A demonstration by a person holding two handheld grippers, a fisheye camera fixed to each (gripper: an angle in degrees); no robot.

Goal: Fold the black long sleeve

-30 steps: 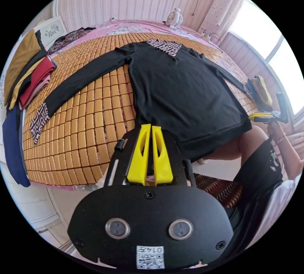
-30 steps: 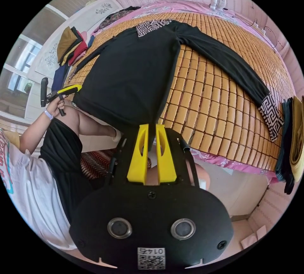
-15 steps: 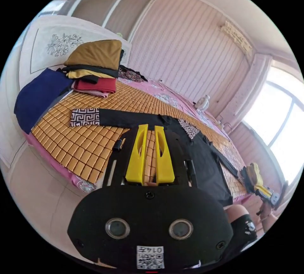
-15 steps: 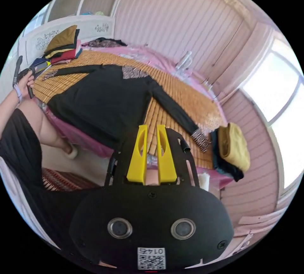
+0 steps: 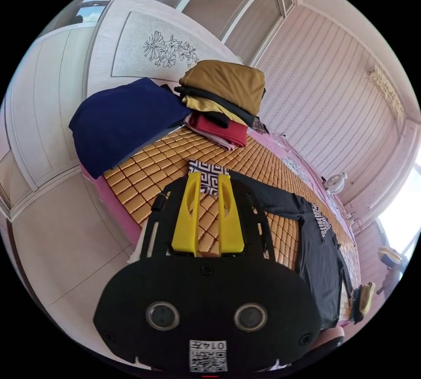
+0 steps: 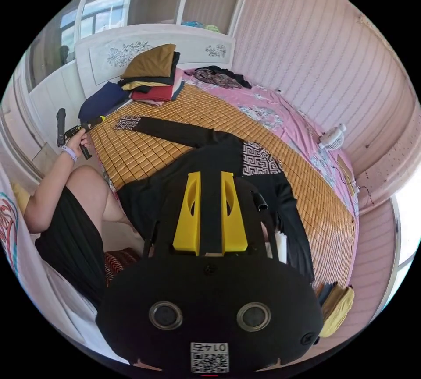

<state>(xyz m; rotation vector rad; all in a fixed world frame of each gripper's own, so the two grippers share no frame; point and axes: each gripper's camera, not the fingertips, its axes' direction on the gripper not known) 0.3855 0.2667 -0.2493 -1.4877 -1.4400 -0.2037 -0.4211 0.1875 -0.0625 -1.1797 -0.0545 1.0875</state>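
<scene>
Lying flat ahead, black long sleeve [image 6: 184,164], left gripper [image 5: 208,179] near cuff, both grippers parted, empty

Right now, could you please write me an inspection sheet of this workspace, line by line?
Surface: bed covered by a bamboo mat, pink sheet along its far side.
Job's things: black long sleeve lies spread flat, one patterned cuff toward the headboard; no fold seen.
Clutter: folded clothes pile, navy cloth, dark garment, yellow and dark clothes at the foot.
Grippers: left gripper open above the cuff, holding nothing; right gripper open, empty.
Cables: thin cord near the small fan.
Surroundings: white headboard, pink wall, window.
</scene>
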